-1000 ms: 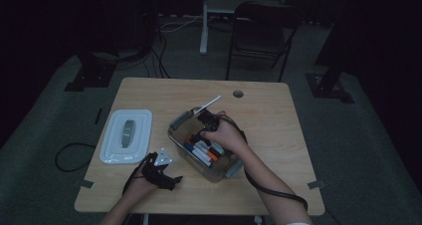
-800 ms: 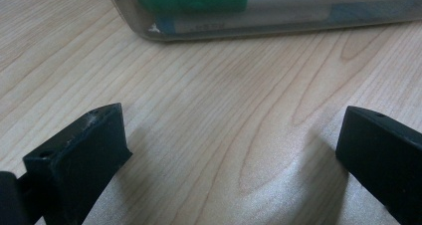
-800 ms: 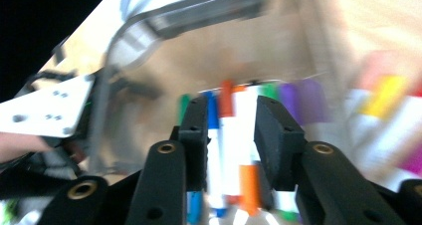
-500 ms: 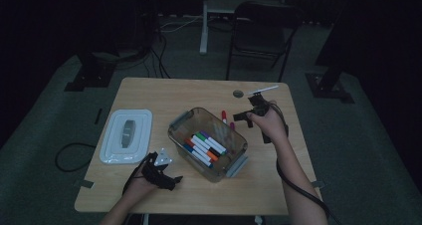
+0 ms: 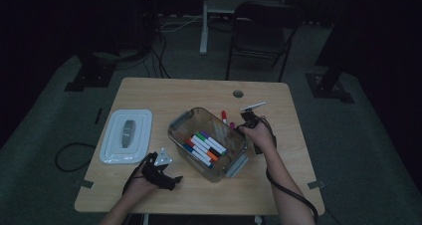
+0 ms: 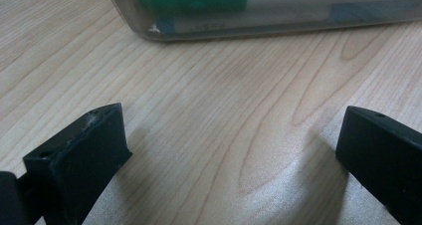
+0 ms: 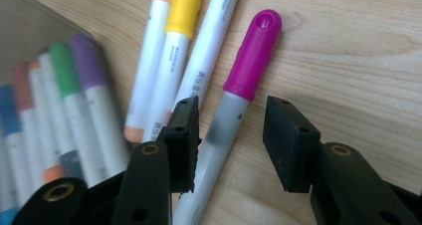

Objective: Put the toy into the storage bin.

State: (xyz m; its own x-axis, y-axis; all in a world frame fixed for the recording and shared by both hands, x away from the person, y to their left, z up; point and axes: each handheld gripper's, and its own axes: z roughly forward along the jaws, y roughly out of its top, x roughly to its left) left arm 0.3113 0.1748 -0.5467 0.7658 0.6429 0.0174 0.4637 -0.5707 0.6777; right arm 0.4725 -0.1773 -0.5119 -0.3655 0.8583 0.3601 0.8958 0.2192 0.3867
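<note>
From the high view, the left hand [image 5: 149,177] lay near the table's [image 5: 199,90] front edge, its left gripper [image 5: 161,175] low on the wood and aimed toward the clear bin [image 5: 181,121]; how its jaws stood could not be told from there. The right forearm reached up the right side, the right hand [image 5: 259,135] bent inward, and the right gripper [image 5: 246,120] pointed down at the markers beside the bin's right wall. In the left gripper view, the left gripper [image 6: 231,150] had its jaws spread wide over bare wood, touching nothing, with the bin [image 6: 199,31] just ahead. In the right gripper view, the right gripper [image 7: 231,133] had its jaws, which had just been opening, partly apart and set either side of the magenta marker [image 7: 239,95]. The marker lay flat on the table just beside the other markers [image 7: 174,51], and the pads did not press it.
</note>
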